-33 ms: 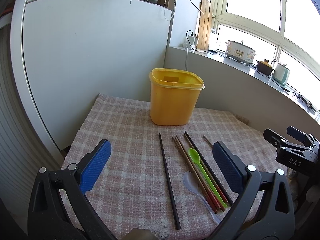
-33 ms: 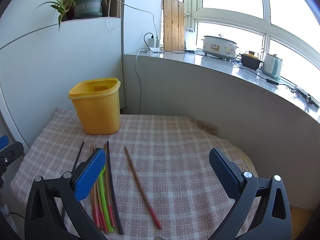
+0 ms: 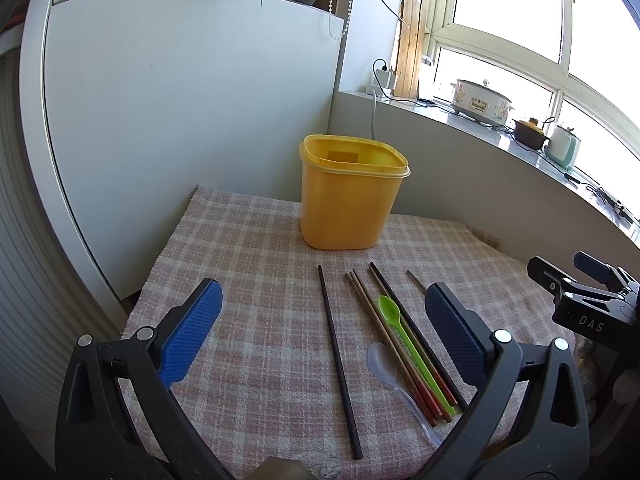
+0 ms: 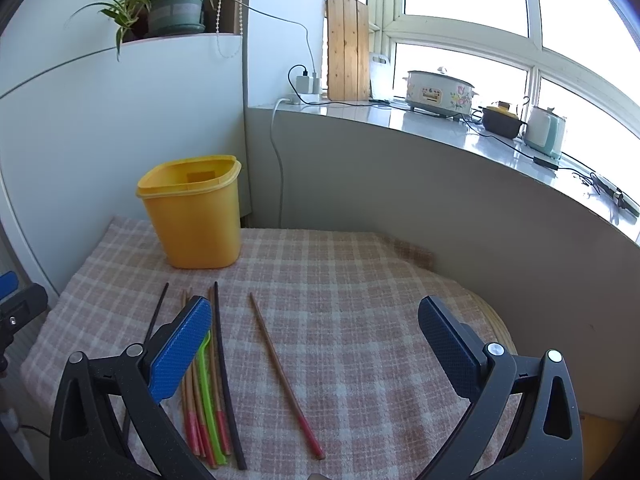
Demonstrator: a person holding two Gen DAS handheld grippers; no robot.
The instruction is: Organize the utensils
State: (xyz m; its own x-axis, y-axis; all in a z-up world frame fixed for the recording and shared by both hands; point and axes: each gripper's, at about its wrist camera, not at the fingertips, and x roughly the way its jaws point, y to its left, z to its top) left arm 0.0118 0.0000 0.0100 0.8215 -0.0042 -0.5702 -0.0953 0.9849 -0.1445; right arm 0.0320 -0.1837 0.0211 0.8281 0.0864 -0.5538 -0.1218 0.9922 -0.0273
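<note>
Both tools are hovering low over the near edge of the counter (image 3: 248, 264), and both are standing spread wide with nothing between their blue pads: the left tool (image 3: 320, 344) is framing the lone black chopstick (image 3: 338, 356), while the right tool (image 4: 316, 344) is framing the stray red-tipped chopstick (image 4: 286, 376).

Just beyond the pads, the utensils are lying flat on the checked cloth (image 4: 360, 280). A clear plastic spoon (image 3: 390, 376), a green spoon (image 3: 408, 344) and a bundle of wooden chopsticks (image 3: 384, 336) are touching or overlapping one another, with a second black chopstick (image 3: 416, 336) alongside.

All of these are looking light, thin and stiff. The sticks are likely to roll or slip under a pinch, so gripping near mid-length, across the shaft, seems wisest. The clear spoon looks slick and flimsy.

Farther back, the yellow bin (image 3: 348, 200) is standing upright and uncovered; from both views it is appearing to hold no utensils yet.
</note>
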